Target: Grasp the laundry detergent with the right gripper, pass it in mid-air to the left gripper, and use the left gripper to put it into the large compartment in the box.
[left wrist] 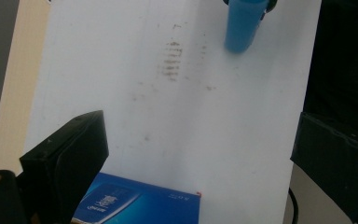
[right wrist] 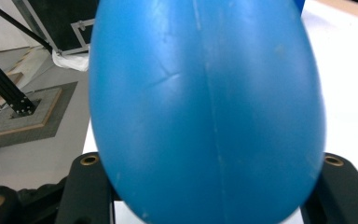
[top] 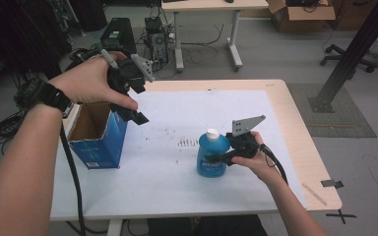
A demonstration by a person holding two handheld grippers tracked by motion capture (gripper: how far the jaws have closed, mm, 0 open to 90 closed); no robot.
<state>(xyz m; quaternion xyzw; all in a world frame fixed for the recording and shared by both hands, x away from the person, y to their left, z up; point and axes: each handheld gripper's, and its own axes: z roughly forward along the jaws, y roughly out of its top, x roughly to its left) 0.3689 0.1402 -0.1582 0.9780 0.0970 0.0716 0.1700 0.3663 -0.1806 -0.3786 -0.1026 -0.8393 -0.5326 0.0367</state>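
Nearest the person, the right gripper (top: 222, 156) is clamped on the translucent blue plastic bottle with a white screw cap (top: 211, 153); in the right gripper view the bottle's body (right wrist: 205, 107) sits between the 2 black jaws, which press its sides. The bottle stands on the white sheet covering the table (top: 187, 182), right of centre, base down. Its long axis is vertical, cap pointing up, with no evident tilt.

Farther off, the left gripper (top: 135, 110) is held in the air above the open blue cardboard box (top: 100, 142), jaws spread and holding nothing; the left gripper view looks down past the box's blue side (left wrist: 140, 205) toward the bottle (left wrist: 243, 25).

Judgement: the grasp is made. The bottle is not yet lifted, and the box, well apart to the left, appears empty. Carrying and lowering the bottle into it remain.
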